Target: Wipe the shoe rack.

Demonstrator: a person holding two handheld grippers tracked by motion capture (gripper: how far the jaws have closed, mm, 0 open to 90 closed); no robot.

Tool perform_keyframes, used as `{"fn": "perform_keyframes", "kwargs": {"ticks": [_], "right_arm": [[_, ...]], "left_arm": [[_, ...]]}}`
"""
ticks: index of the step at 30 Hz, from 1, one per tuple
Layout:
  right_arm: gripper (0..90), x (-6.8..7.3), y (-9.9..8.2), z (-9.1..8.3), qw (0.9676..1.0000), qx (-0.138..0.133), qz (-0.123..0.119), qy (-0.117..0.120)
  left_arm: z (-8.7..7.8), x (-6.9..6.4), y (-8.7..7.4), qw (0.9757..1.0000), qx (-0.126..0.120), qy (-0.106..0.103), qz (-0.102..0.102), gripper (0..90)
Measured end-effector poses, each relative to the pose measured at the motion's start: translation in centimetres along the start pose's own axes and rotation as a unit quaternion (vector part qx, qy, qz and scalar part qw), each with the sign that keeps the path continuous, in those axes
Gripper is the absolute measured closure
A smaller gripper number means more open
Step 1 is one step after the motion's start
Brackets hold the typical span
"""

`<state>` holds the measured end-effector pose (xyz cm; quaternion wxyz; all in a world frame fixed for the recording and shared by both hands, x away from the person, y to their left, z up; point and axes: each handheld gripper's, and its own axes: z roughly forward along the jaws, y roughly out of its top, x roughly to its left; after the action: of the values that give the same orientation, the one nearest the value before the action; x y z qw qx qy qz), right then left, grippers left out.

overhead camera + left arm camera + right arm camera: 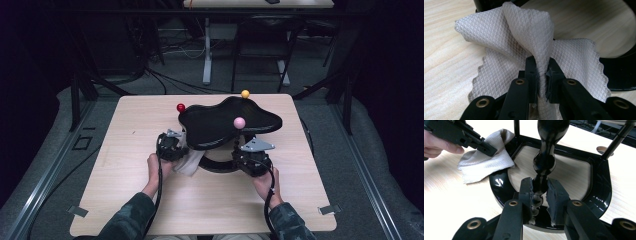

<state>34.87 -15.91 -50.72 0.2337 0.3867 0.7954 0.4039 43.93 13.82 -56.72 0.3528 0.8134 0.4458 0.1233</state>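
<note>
A black stand with a wavy top tray (227, 125) rests on its ring-shaped base (220, 167) in the middle of the table. Slim posts topped by a red ball (180, 107), a yellow ball (245, 93) and a pink ball (239, 122) rise from it. My left gripper (184, 152) (541, 62) is shut on a fold of a white waffle cloth (192, 162) (511, 50) lying against the base's left side. My right gripper (240, 154) (540, 183) is shut on the turned black post (544, 162) under the pink ball, low near the base (599, 192). The right gripper view also has the cloth (486, 162) and the left gripper (464, 137).
The light wooden table (150, 200) has bare room to the left, right and front of the stand. Beyond its far edge the floor carries cables and the legs of another desk (207, 55). Metal rails (45, 165) run along both sides.
</note>
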Motion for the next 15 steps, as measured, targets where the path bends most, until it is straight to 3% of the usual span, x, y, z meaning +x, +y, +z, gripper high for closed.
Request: {"fn": "perform_keyframes", "kwargs": {"ticks": [7, 15], "right_arm": [[74.8, 0.13, 0.12, 0.2, 1.0, 0.0, 0.002, 0.0], [74.8, 0.32, 0.2, 0.37, 1.0, -0.003, 0.003, -0.003]], "left_arm": [[0.13, -0.43, -0.22, 0.9999, -0.01, -0.002, -0.007, 81.9], [-0.21, -0.94, -0.61, 1.0, -0.007, -0.002, -0.002, 81.9]]}}
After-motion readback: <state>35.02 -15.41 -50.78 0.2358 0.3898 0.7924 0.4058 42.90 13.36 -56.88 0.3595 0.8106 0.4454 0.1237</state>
